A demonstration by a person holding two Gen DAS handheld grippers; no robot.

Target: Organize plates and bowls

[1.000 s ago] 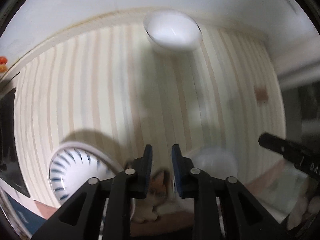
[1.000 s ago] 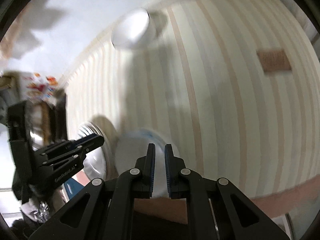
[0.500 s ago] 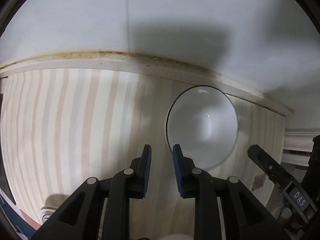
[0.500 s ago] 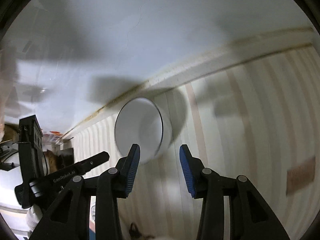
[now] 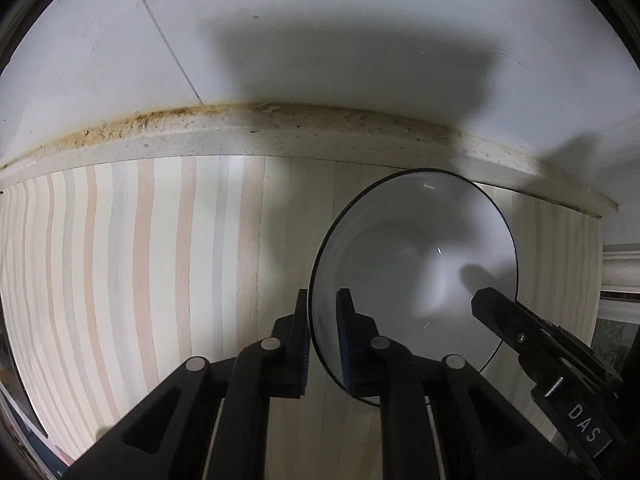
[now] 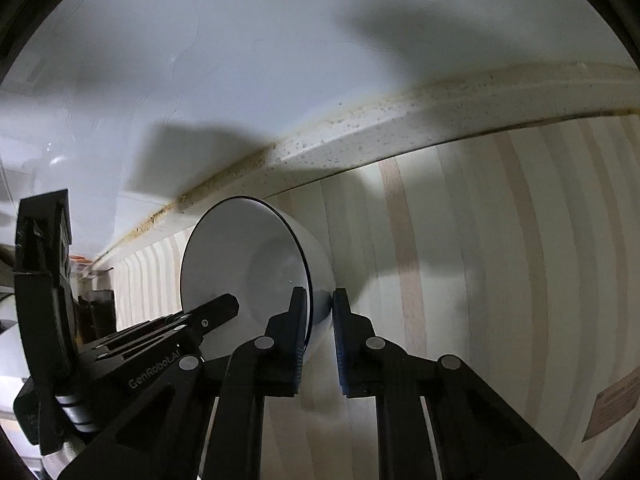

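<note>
A white bowl (image 5: 420, 272) with a thin dark rim stands on the striped surface close to the back ledge. In the left wrist view my left gripper (image 5: 322, 304) straddles the bowl's left rim, one finger outside and one inside. Its jaws are closing and the pads press on the rim. The right wrist view shows the same bowl (image 6: 240, 264) from the other side, where my right gripper (image 6: 320, 300) is closing with its pads pinching the right rim and wall. Each view also shows the other gripper, the right gripper's finger (image 5: 496, 304) and the left gripper's fingers (image 6: 216, 312), at the bowl.
The striped cream and tan surface (image 5: 160, 280) runs left and toward me. A speckled stone ledge (image 5: 280, 136) with a stained seam backs it, under a white tiled wall (image 5: 320, 20). A brown label (image 6: 612, 404) lies at right. White moulding (image 5: 620, 268) borders the right end.
Both grippers moved away from the near plates to the far white bowl and sank onto its rim. The right jaws opened wide, then closed on the rim; the left jaws narrowed.
</note>
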